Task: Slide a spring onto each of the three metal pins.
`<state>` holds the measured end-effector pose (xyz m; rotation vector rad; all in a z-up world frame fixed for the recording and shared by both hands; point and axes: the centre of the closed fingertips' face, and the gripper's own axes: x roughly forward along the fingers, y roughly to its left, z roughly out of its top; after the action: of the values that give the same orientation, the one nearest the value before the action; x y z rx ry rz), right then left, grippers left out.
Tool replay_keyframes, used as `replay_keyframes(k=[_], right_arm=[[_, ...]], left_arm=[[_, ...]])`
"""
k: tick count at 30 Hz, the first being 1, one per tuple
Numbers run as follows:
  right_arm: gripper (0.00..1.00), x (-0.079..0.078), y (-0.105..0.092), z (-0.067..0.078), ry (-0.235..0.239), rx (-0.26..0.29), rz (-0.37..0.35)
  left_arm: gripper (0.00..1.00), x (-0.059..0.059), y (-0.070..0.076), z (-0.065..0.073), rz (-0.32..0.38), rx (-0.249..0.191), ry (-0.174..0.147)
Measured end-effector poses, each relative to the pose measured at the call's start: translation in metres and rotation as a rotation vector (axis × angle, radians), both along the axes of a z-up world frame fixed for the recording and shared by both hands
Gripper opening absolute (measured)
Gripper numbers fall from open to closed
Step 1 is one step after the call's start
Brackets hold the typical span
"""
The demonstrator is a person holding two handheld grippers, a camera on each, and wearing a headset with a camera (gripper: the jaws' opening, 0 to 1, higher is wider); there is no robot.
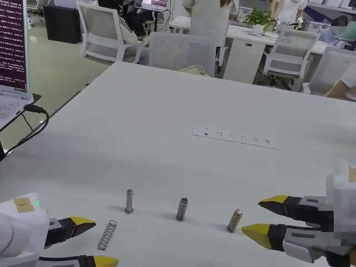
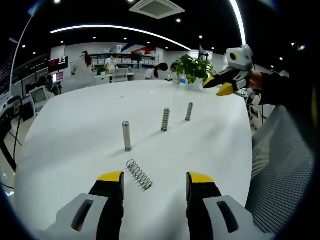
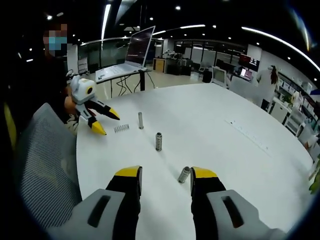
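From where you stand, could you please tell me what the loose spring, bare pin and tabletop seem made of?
Loose spring: probably steel wire, grey coils with small glints. Bare pin: metal, smooth satin-silver sheen. Tabletop: matte white, perhaps laminate; no grain visible.

head view: left gripper (image 1: 103, 241) runs off the bottom edge, laptop (image 1: 11, 61) off the left edge.

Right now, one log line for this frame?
middle pin, right pin: sprung | left pin: bare | loose spring: on table | left tool, right tool: open
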<state>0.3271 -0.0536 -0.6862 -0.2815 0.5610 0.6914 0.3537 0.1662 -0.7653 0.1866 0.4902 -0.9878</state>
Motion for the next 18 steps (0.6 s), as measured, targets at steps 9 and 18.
replay_keyframes(k=[9,18], right_arm=[[0.37,0.000,-0.002,0.001,-0.005,0.003,-0.011],[0.37,0.001,-0.004,0.001,-0.006,0.007,-0.017]], left_arm=[[0.41,0.011,-0.001,-0.010,0.017,0.016,-0.006],[0.35,0.017,0.001,-0.013,0.040,0.027,-0.013]])
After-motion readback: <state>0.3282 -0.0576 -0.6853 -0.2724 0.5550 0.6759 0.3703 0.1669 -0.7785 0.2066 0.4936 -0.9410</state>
